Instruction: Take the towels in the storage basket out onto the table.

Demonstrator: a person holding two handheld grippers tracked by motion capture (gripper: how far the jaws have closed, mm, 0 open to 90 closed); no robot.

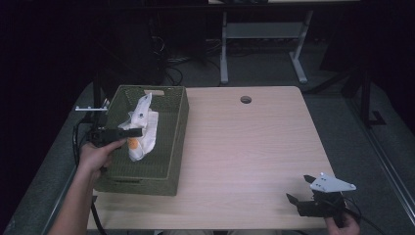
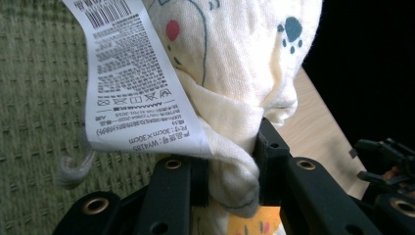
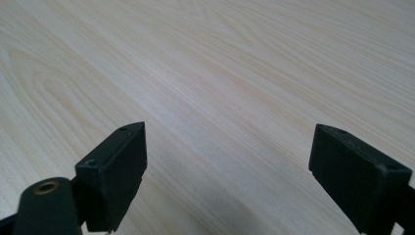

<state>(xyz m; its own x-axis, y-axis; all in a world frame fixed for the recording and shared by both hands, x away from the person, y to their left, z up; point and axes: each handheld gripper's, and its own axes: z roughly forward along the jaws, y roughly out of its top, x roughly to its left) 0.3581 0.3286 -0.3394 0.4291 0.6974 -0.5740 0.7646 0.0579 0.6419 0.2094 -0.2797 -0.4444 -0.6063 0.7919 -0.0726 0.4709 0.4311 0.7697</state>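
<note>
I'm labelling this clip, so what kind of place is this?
Probably a lab or office workroom: a light wooden desk with a cable hole, another desk's white metal frame behind it, cables on grey carpet, and the surroundings dark.

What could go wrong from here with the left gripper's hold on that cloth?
1. The left gripper pinches only a bunched fold of the cloth, so it may slip out.
2. The cloth hangs into the green basket; it could drag along the weave.
3. The care label dangles loose and could catch.
</note>
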